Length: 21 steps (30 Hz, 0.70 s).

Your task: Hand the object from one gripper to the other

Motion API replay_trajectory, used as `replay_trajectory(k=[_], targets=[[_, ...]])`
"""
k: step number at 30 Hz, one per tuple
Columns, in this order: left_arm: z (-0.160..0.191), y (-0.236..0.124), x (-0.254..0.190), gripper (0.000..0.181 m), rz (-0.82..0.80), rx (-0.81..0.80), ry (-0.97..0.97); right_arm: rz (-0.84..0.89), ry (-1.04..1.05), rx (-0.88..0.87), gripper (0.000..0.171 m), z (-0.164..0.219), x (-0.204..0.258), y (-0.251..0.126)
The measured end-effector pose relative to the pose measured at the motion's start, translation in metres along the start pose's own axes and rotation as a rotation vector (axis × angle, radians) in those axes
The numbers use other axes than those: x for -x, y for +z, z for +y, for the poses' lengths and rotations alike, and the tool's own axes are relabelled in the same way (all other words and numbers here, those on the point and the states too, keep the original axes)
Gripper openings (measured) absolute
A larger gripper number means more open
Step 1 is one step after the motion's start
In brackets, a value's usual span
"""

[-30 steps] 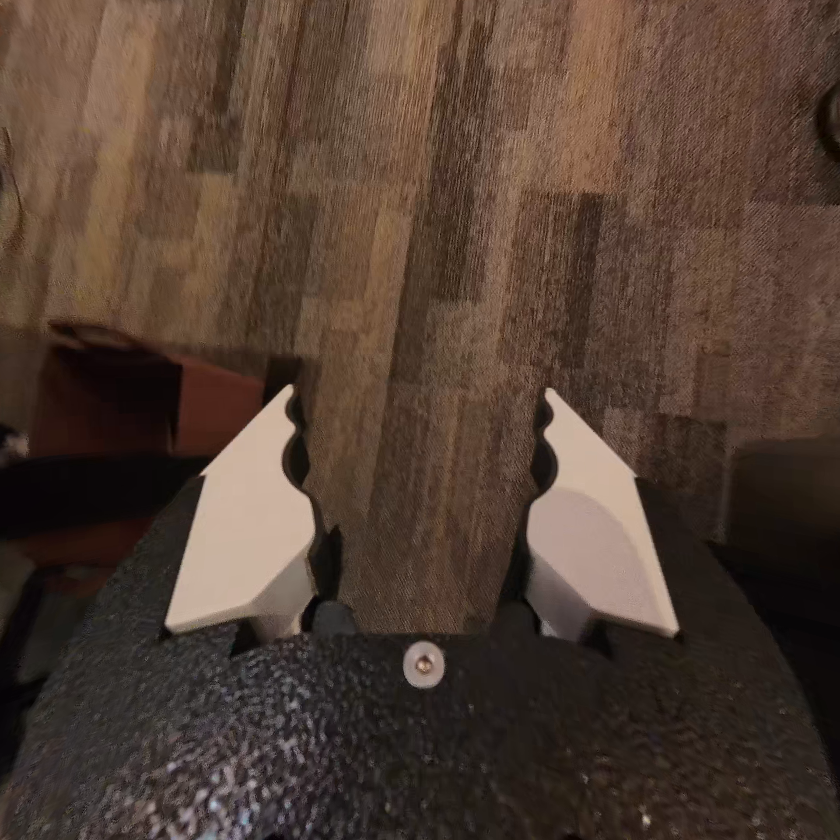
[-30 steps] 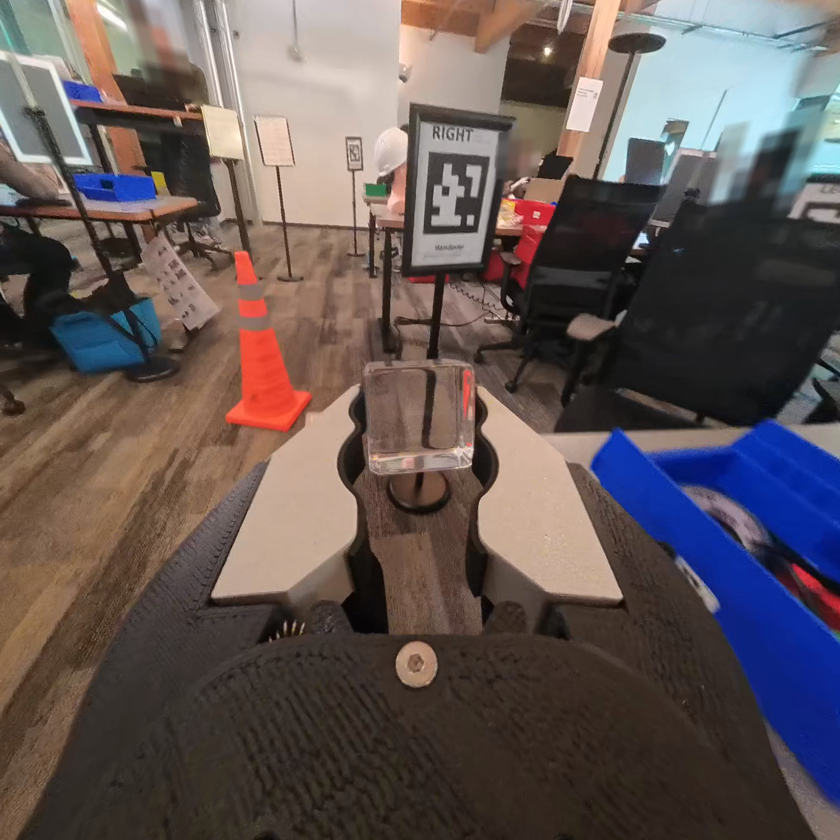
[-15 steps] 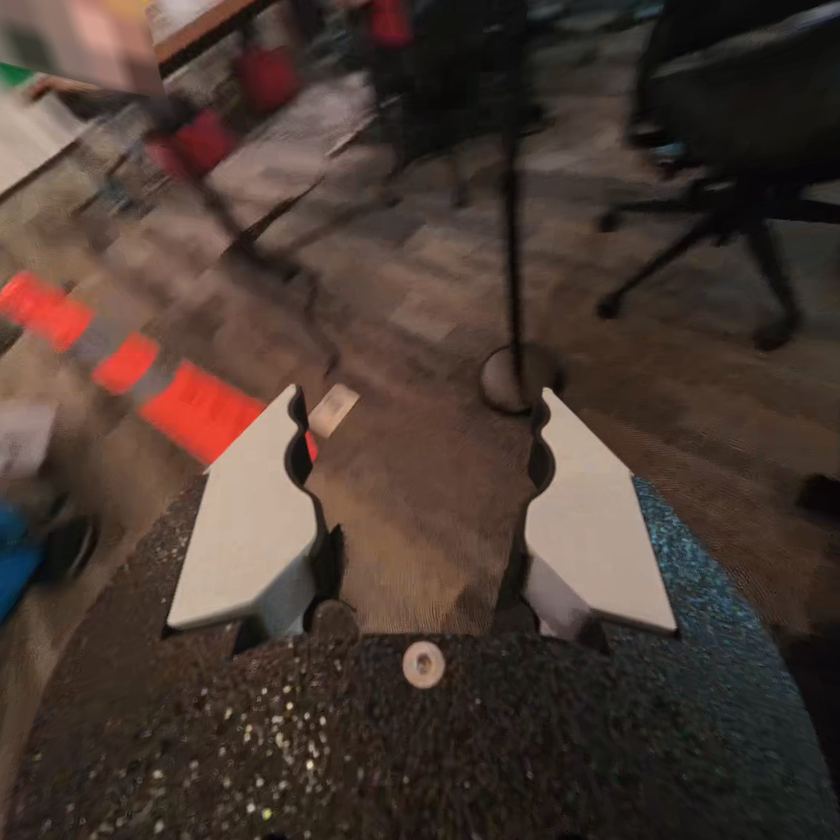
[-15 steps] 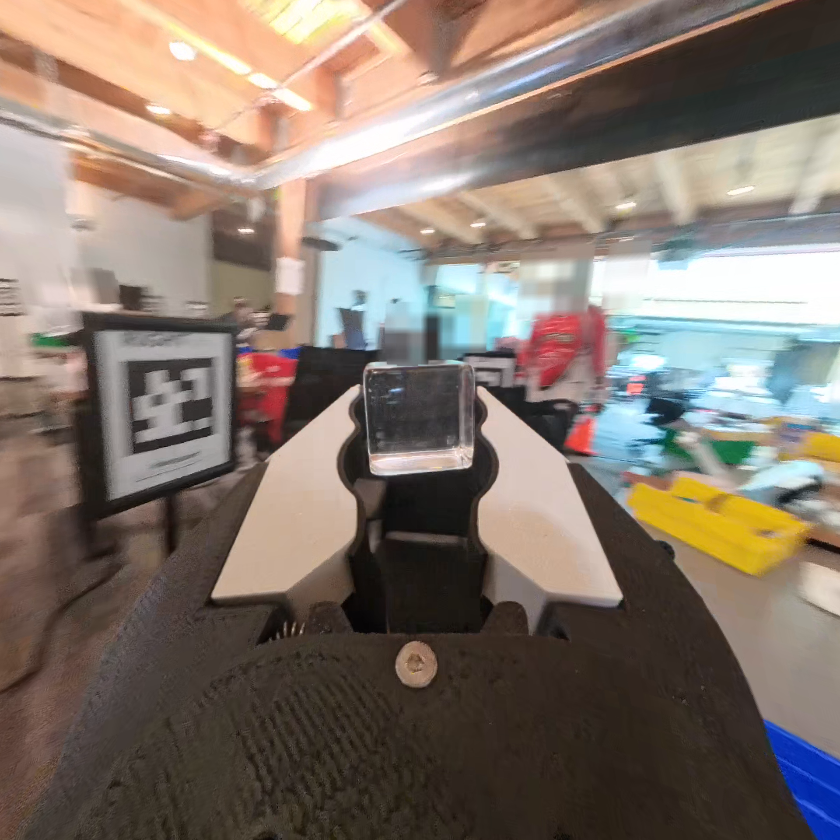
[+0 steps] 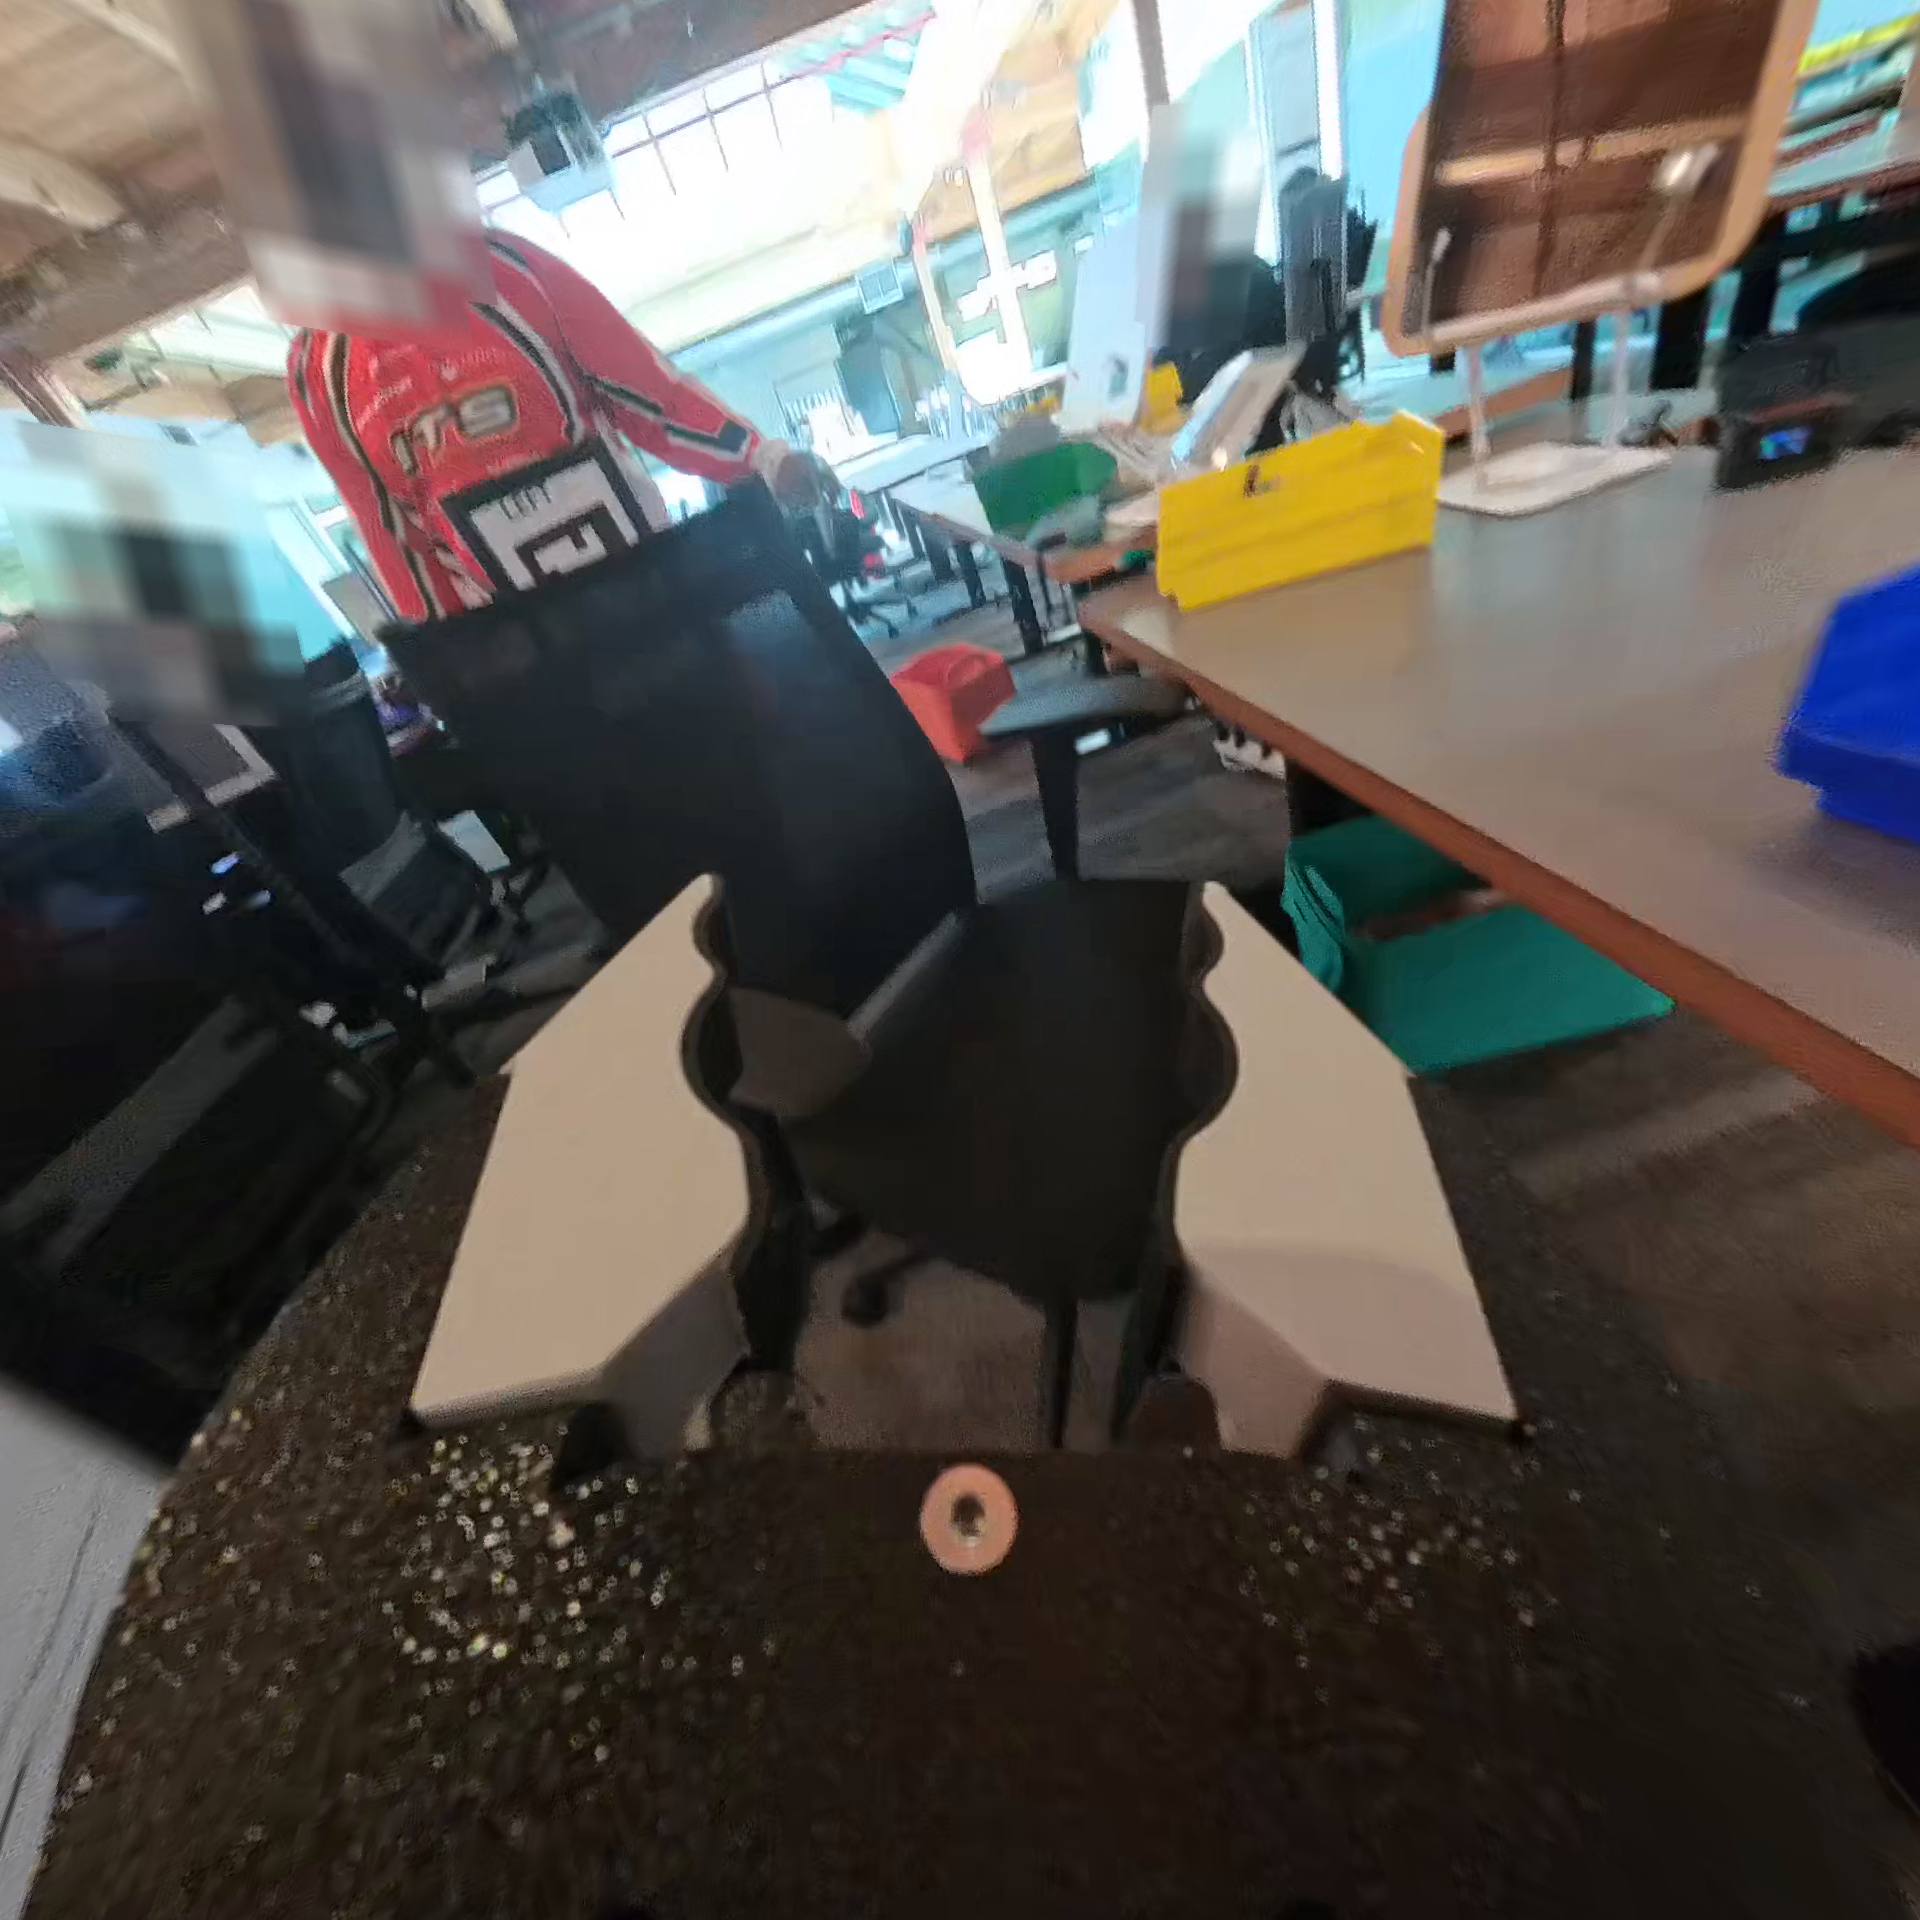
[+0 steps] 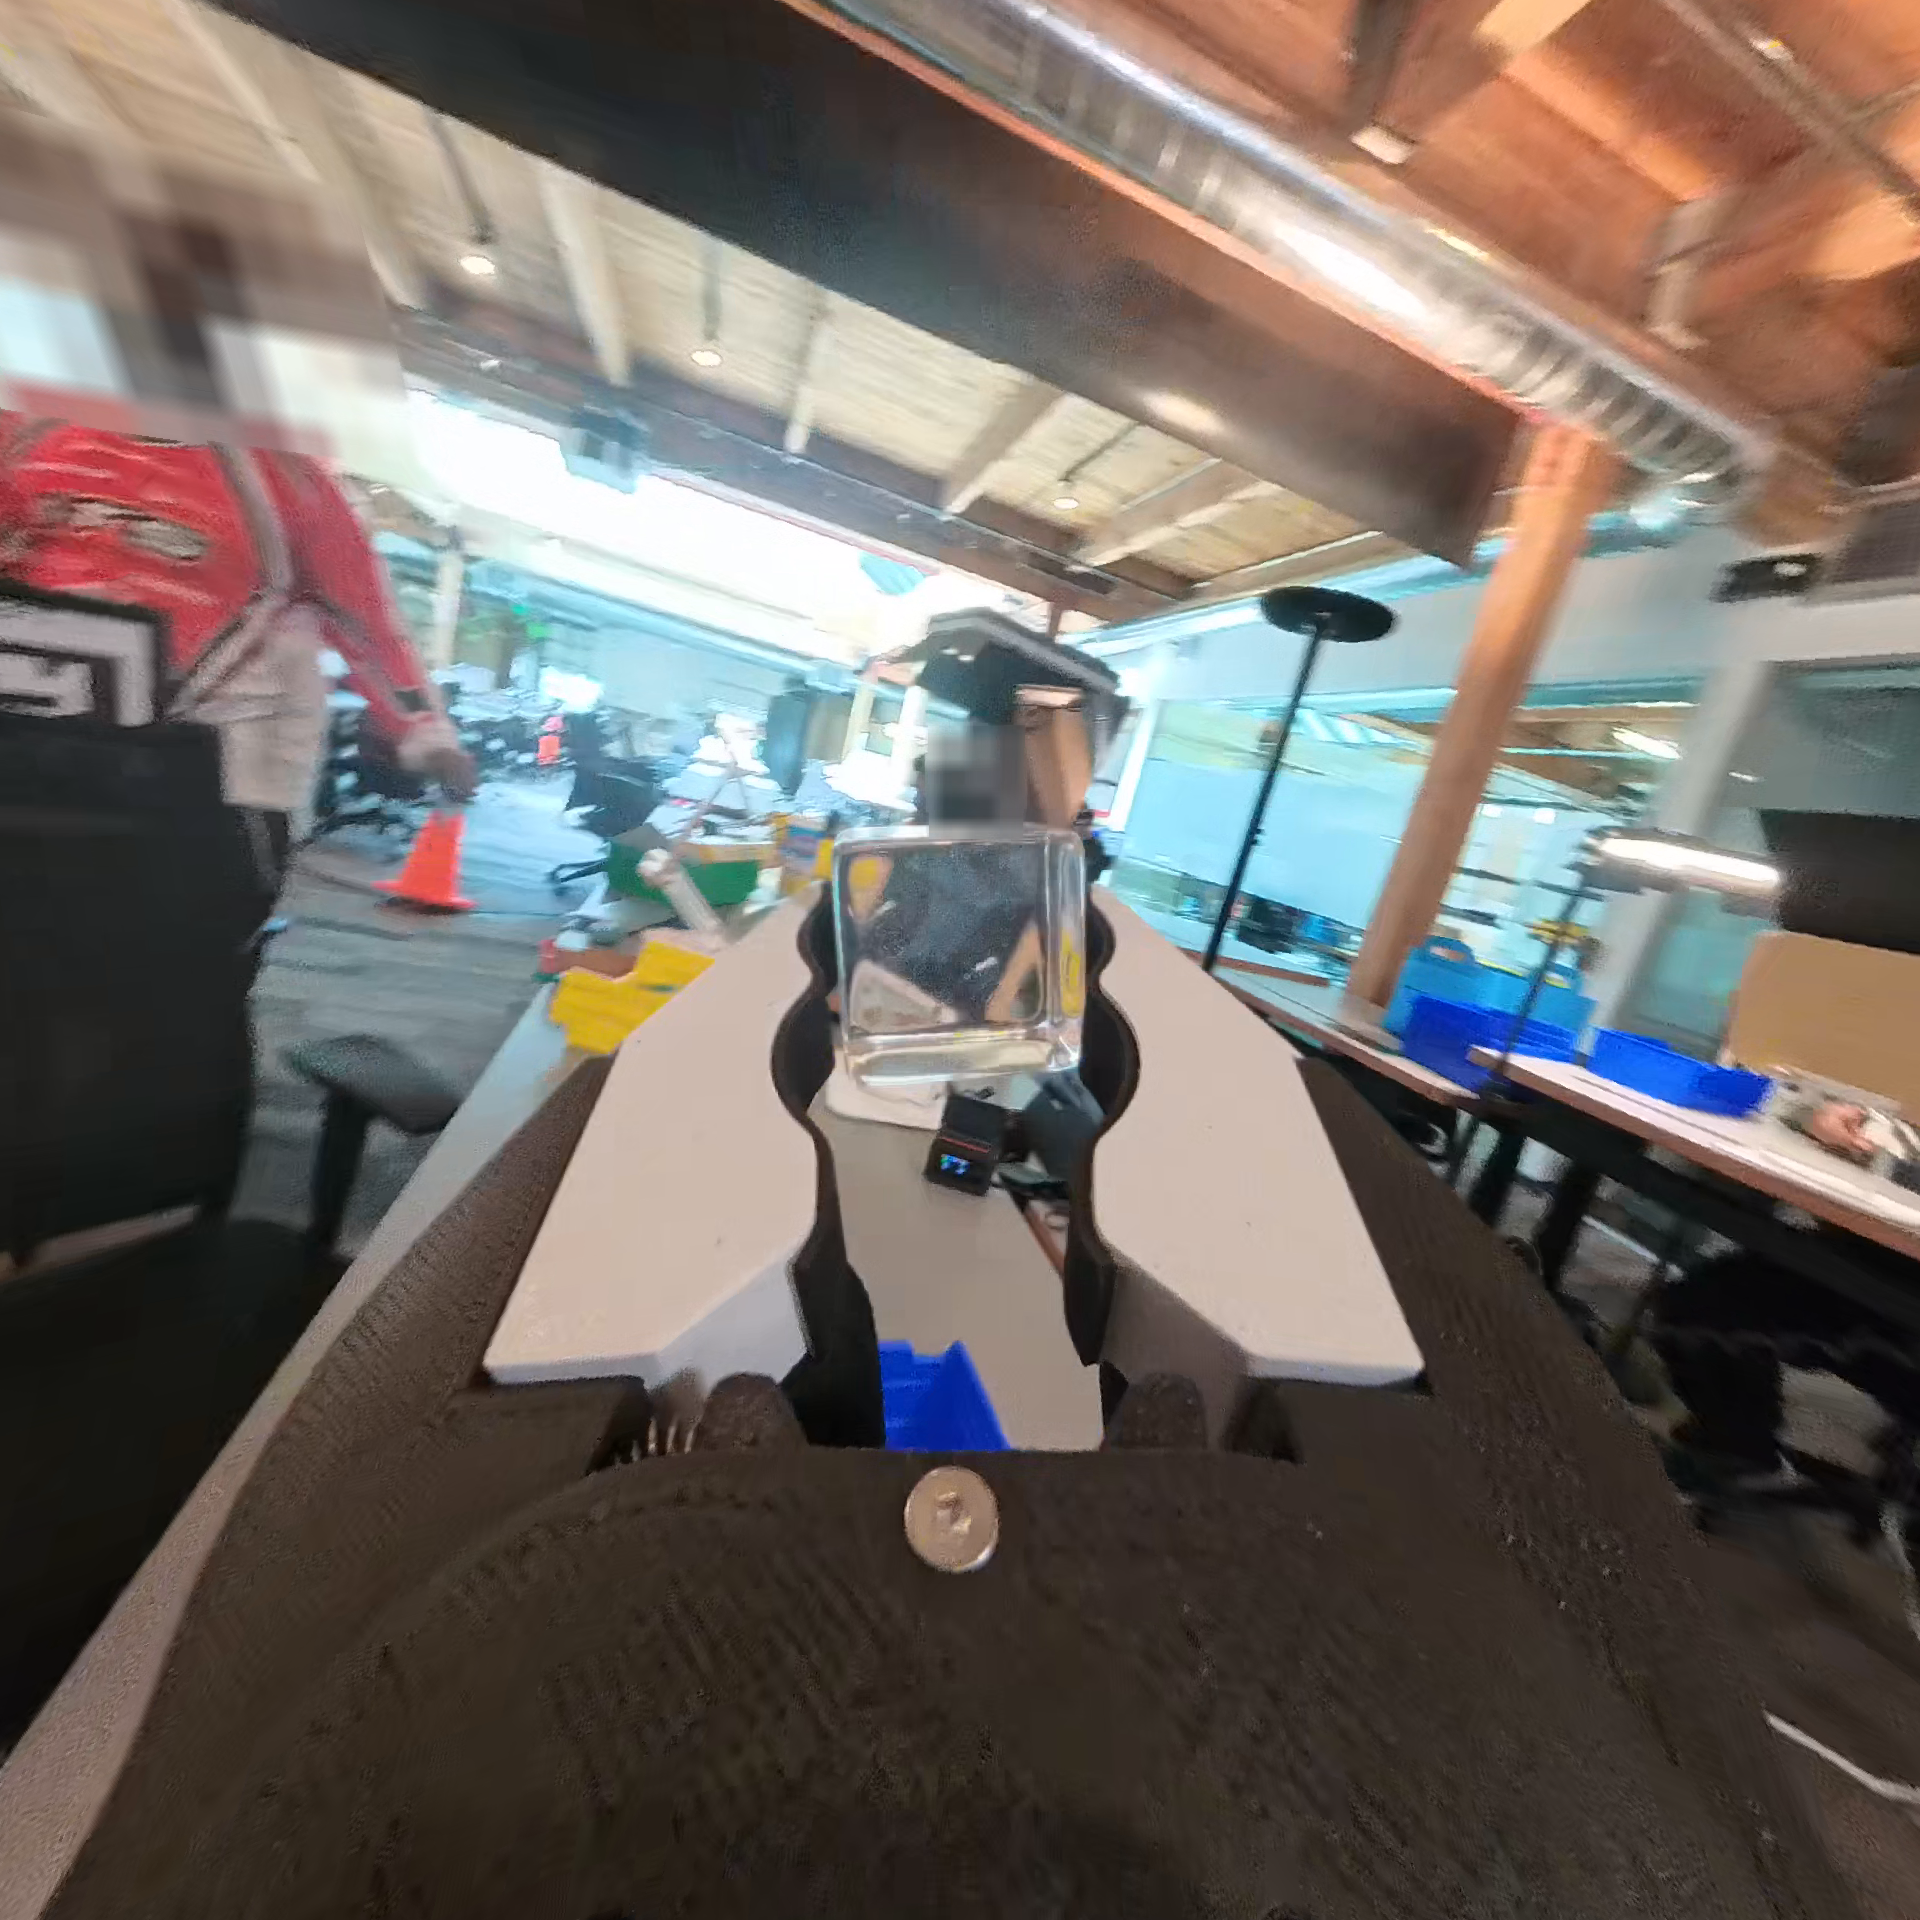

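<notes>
Two tools were raised in the air, neither visible to the other. On the left, the left tool [image 5: 961, 1029] had its fingers spread apart and empty, facing a black office chair [image 5: 831, 831] beside a grey bench [image 5: 1558, 665]. On the right, the right tool [image 6: 958, 971] was clamped on a clear cube [image 6: 958, 954] at its fingertips. The transfer looked not yet begun; next, the tools needed to turn toward each other.

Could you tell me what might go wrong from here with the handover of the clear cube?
1. The right claw pinches the clear cube only at its fingertips, so a bump could knock it loose.
2. The left claw is open and empty, and neither view shows the other claw; misalignment seems likely.
3. Both views are blurred, suggesting quick motion.
</notes>
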<state>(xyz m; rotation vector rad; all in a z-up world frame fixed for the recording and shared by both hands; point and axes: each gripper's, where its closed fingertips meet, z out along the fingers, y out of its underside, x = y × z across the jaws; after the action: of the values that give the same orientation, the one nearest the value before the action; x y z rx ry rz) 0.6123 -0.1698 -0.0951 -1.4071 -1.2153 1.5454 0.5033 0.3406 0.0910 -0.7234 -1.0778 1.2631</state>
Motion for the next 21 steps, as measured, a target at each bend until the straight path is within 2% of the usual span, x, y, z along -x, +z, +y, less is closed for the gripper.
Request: replay_trajectory(k=[1,4,6,10,15,21], targets=[[-0.005,0.028,0.013,0.085,-0.011,-0.021,-0.003,0.051,0.016,-0.005,0.043,0.006,-0.001,0.014],[-0.016,0.104,0.041,0.087,-0.008,-0.049,-0.023,0.072,0.063,0.010,0.043,0.017,0.011,0.065],[-0.016,0.146,0.051,0.085,-0.015,-0.070,-0.009,0.064,-0.003,0.041,0.044,0.019,0.017,0.090],[-0.018,0.230,0.026,0.086,0.108,-0.060,0.005,0.111,-0.092,0.111,0.044,0.023,0.009,0.100],[-0.067,0.342,-0.073,0.084,0.382,-0.193,0.074,0.319,-0.190,0.211,0.043,0.024,-0.028,0.063],[-0.138,0.473,-0.266,0.086,0.764,-0.364,-0.018,0.733,-0.332,0.395,0.043,0.022,-0.063,-0.027]])
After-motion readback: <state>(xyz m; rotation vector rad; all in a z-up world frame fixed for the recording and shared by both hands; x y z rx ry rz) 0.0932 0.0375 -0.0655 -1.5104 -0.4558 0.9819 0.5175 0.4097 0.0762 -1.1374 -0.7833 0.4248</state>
